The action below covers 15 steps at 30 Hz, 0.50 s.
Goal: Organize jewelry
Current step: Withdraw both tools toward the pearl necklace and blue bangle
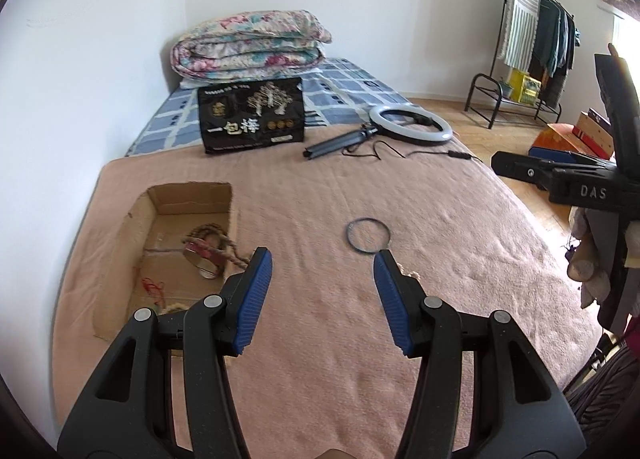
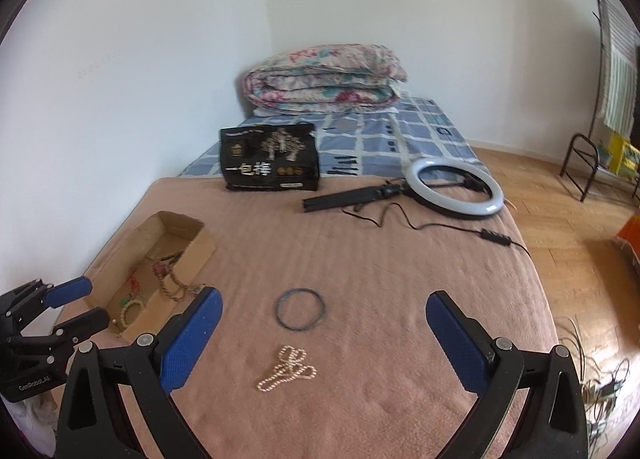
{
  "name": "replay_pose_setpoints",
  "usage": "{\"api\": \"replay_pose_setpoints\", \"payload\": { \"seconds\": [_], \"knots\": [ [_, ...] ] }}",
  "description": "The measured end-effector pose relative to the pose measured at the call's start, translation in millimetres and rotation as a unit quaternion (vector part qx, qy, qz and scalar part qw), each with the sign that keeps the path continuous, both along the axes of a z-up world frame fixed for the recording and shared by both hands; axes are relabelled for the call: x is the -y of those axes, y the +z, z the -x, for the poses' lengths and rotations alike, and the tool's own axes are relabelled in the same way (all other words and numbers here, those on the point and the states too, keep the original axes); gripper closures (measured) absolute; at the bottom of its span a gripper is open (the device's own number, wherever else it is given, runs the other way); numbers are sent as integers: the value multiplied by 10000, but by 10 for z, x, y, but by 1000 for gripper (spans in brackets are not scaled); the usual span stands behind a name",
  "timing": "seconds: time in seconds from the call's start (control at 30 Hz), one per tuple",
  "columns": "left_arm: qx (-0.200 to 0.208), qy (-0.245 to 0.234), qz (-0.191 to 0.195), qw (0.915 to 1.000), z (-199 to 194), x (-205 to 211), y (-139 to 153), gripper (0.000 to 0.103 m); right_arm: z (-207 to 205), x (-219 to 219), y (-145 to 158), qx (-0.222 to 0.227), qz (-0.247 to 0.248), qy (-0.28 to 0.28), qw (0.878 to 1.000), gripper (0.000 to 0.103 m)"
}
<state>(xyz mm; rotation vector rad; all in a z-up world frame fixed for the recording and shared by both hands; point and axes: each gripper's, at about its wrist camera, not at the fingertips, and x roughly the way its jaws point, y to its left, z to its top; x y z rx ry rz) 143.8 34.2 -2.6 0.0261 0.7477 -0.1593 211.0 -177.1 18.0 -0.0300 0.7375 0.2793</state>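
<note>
Jewelry is split between two places: several beaded strings already lie inside the shallow open cardboard box at the far left of the pinkish-brown blanket, while a thin dark ring bangle and a bunched cream pearl-bead necklace lie loose on the blanket, near you and to the box's right. That layout suggests the box is the collecting spot and these two pieces are what remains.

Your right gripper hangs above the blanket with its blue-padded fingers wide apart and nothing between them; bangle and necklace both sit in the gap as this camera sees it, so it looks lined up for a pick, the necklace being nearer. Your left gripper is likewise spread and empty, with the box's near right corner at its left and the bangle just beyond its right fingertip.

A black printed bag and a white ring light lie farther off, clear of the work.
</note>
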Motion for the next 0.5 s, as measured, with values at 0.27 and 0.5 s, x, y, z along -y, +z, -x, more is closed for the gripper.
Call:
{"api": "replay_pose_setpoints", "payload": {
  "seconds": [0.27,0.5],
  "knots": [
    [-192,-56,93,9998,-145,30,-157,49,-109,284,-278,-246,50,-198,9995,0],
    [-308,-79,55,9995,-128,-49,-303,49,-191,445,-396,-426,-123,-305,9986,0]
  ]
}}
